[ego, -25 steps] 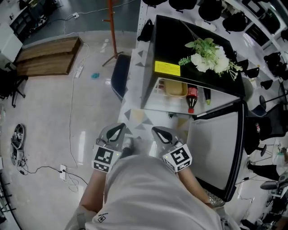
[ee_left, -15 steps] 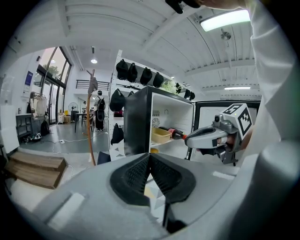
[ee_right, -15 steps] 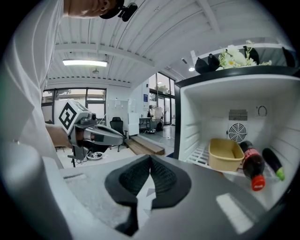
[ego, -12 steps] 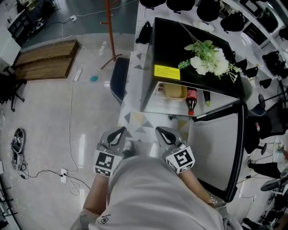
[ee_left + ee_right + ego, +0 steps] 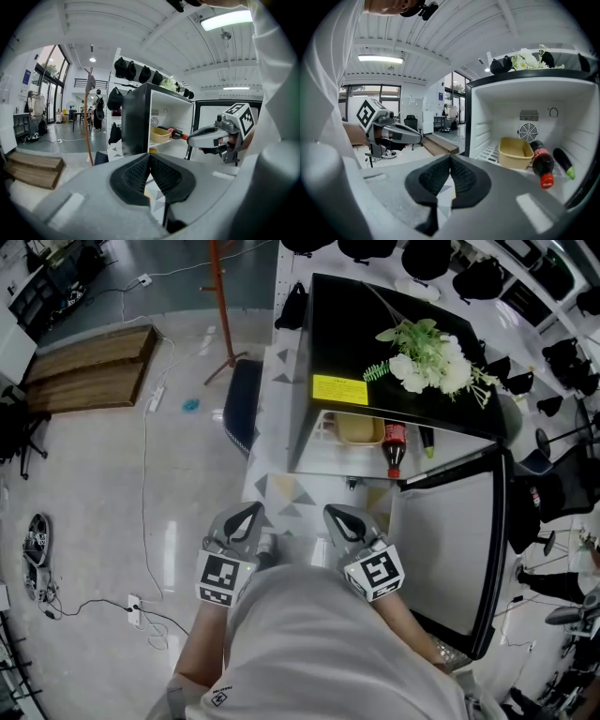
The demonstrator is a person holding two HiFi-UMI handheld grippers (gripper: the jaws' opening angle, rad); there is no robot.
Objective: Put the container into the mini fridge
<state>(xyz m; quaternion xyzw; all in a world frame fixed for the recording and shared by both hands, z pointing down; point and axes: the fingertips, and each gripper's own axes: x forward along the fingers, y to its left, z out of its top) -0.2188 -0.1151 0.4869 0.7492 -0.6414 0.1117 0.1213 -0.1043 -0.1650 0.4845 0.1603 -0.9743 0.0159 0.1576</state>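
The black mini fridge stands with its door swung open to the right. On its shelf lies a yellow container, also clear in the right gripper view as the container and in the left gripper view as the container. Beside it lie a cola bottle and a dark bottle with a green cap. My left gripper and right gripper hover side by side in front of the fridge, well short of the shelf. Both are shut with nothing between the pads.
White flowers lie on the fridge top. The fridge sits on a triangle-patterned surface. A dark chair, a red coat stand pole, a wooden platform and floor cables are to the left.
The head view has shifted a little, so the fridge sits slightly left in the picture. Both grippers stay shut in about the same place.
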